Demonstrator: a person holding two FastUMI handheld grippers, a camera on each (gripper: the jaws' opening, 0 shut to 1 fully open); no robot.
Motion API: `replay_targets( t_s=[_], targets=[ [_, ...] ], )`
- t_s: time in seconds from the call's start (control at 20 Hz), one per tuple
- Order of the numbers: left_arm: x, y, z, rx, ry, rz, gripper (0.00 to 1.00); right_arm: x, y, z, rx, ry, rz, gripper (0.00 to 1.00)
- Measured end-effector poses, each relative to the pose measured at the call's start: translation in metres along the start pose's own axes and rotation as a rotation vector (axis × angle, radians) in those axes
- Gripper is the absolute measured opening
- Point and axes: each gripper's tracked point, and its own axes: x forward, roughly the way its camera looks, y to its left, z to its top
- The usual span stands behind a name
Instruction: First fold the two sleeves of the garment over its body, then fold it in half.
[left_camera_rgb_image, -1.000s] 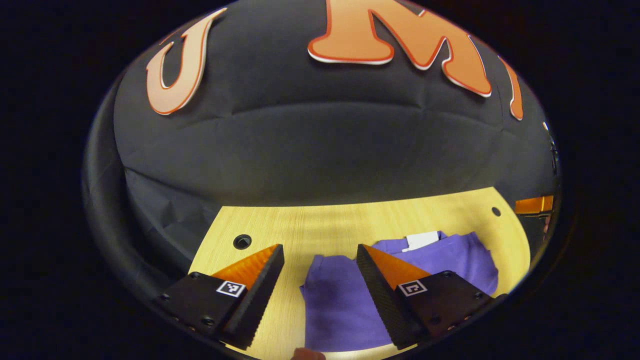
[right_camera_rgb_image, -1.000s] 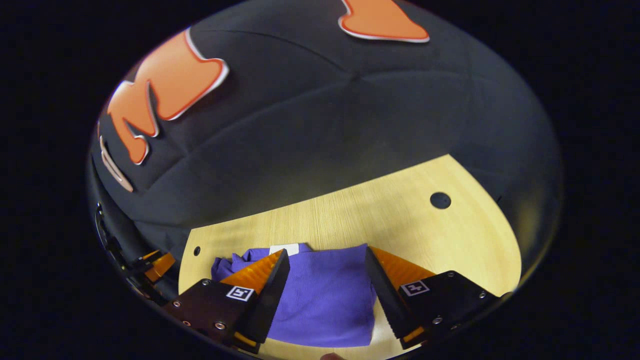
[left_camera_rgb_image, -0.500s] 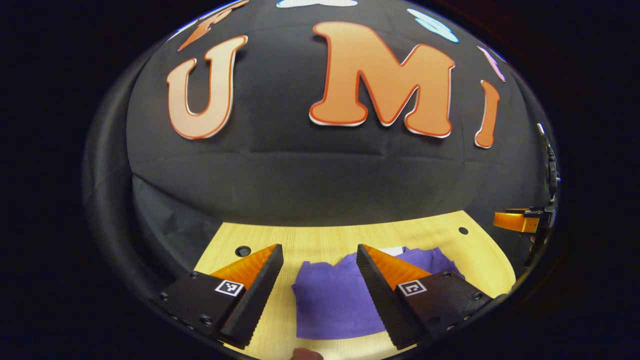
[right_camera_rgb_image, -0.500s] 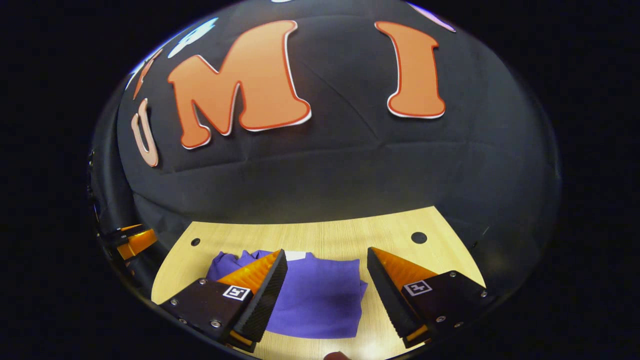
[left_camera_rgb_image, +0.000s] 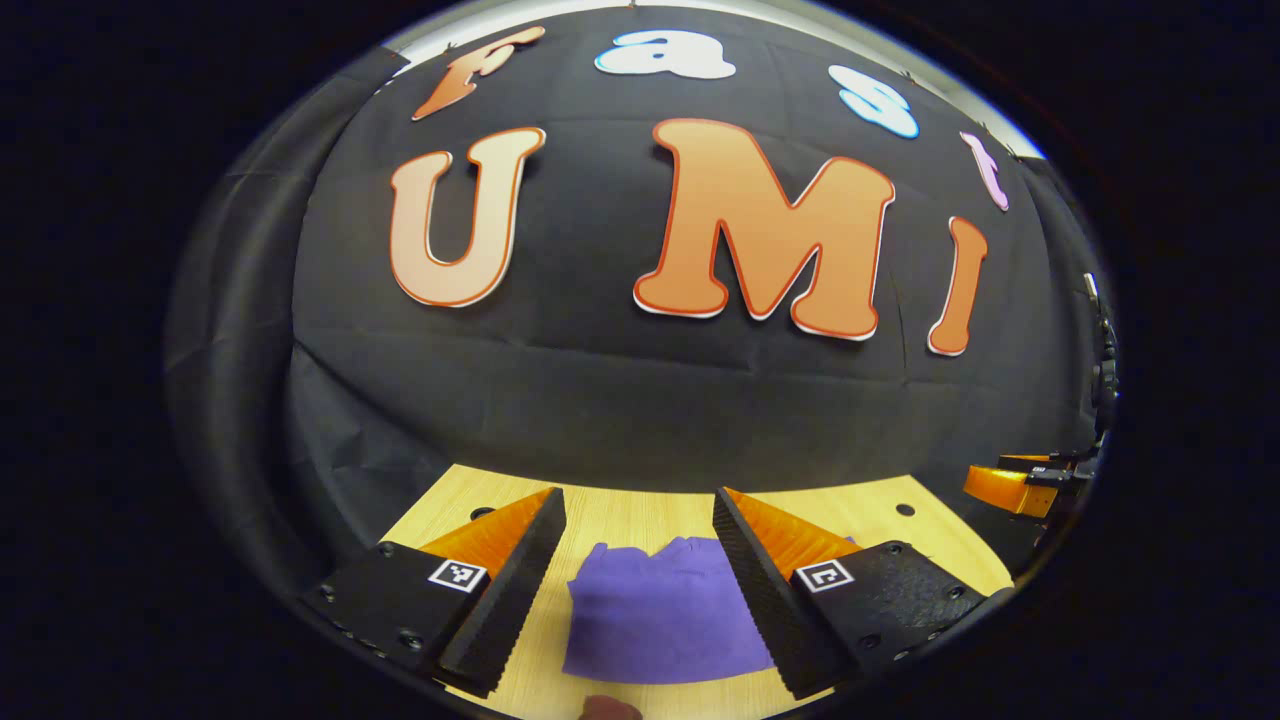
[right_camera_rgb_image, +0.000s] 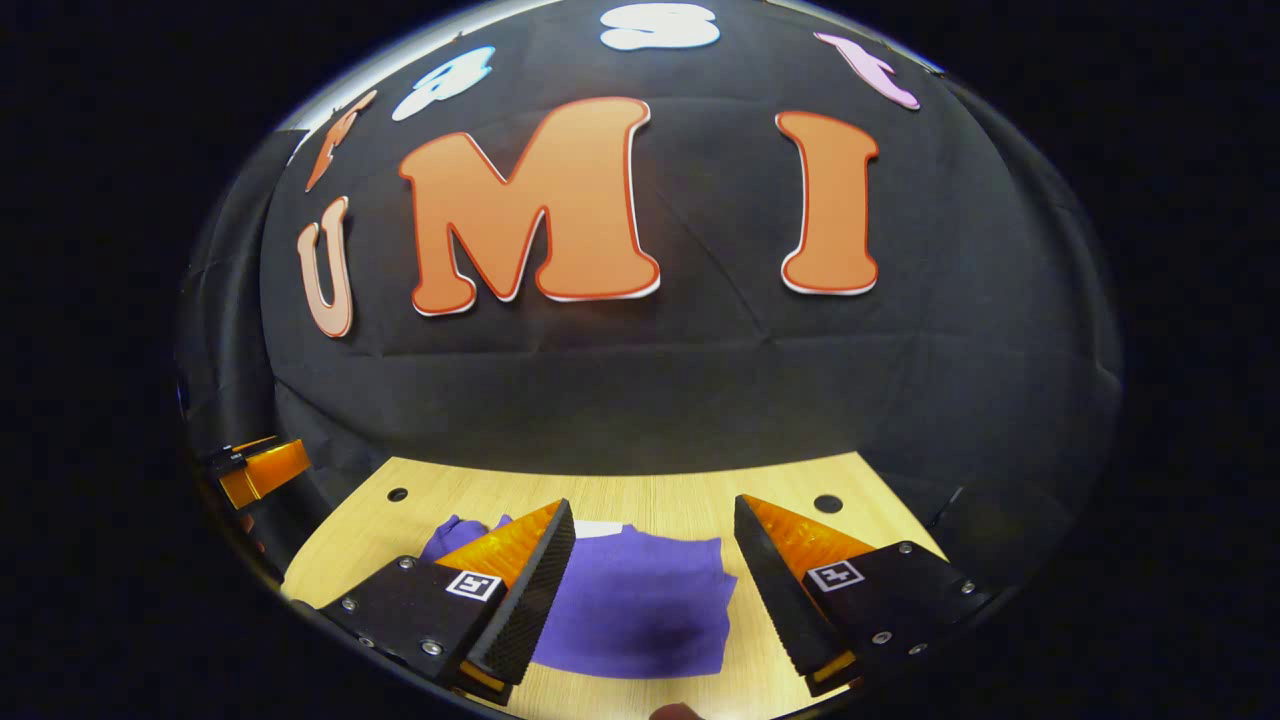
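The purple garment (left_camera_rgb_image: 655, 620) lies folded into a compact block on the wooden table (left_camera_rgb_image: 640, 515). In the left gripper view my left gripper (left_camera_rgb_image: 640, 505) is open above it, holding nothing, and the cloth shows between the two fingers. In the right gripper view the same garment (right_camera_rgb_image: 640, 605) lies below my right gripper (right_camera_rgb_image: 653, 510), which is open too and grips nothing. A white tag (right_camera_rgb_image: 598, 528) peeks out at the garment's far edge. The right gripper (left_camera_rgb_image: 1015, 488) shows at the far right of the left gripper view, and the left gripper (right_camera_rgb_image: 262, 470) at the far left of the right gripper view.
The table has round holes near its far corners (right_camera_rgb_image: 828, 503) (right_camera_rgb_image: 398, 494) (left_camera_rgb_image: 905, 510). The black booth wall (right_camera_rgb_image: 640, 380) rises right behind the table's far edge.
Both grippers have lifted and tilted up away from the garment, so more of the wall and less of the table shows. The garment lies still and looks smaller.
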Motion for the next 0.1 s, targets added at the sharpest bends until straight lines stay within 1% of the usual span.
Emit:
replay_targets(
  t_s=[0.05, 0.1],
  targets=[
    [-0.0063, -0.0032, -0.0008, -0.010, -0.015, -0.004, 0.96, -0.0044, 0.0003, 0.0046, -0.023, -0.026, -0.005, 0.95],
    [-0.0105, -0.0036, 0.0007, -0.011, -0.032, 0.000, 0.98, -0.0069, 0.0000, 0.0076, -0.042, -0.051, -0.006, 0.95]
  ],
)
